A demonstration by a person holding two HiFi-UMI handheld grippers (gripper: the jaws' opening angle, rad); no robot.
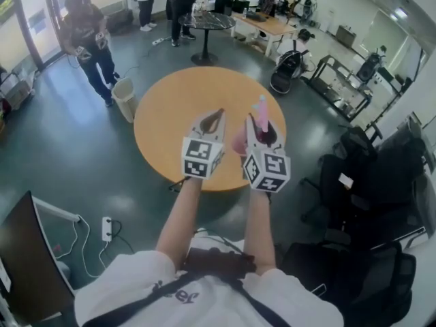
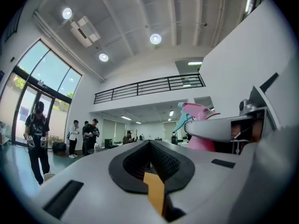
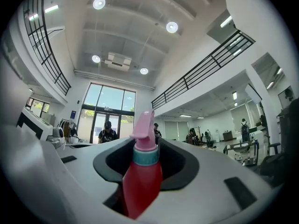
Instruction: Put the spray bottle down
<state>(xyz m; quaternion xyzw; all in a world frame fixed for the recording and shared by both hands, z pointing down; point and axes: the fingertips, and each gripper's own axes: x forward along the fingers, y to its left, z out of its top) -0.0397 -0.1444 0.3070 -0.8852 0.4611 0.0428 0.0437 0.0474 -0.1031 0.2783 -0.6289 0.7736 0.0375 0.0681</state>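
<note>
Two grippers hang side by side over the near edge of a round wooden table [image 1: 170, 111]. It stands on a grey floor [image 1: 68, 155] with a bin [image 1: 125, 97] beside it, a dark table [image 1: 208, 22] and people [image 1: 87, 36] beyond, and black chairs [image 1: 368, 176] to the right. The right gripper [image 1: 262, 133] is clenched round the red bottle [image 1: 261, 111], which is upright with its pink nozzle on top. The left gripper [image 1: 218, 113] has its jaws pressed together on nothing. The bottle's base is buried between the jaws, and I cannot tell its height above the tabletop.
</note>
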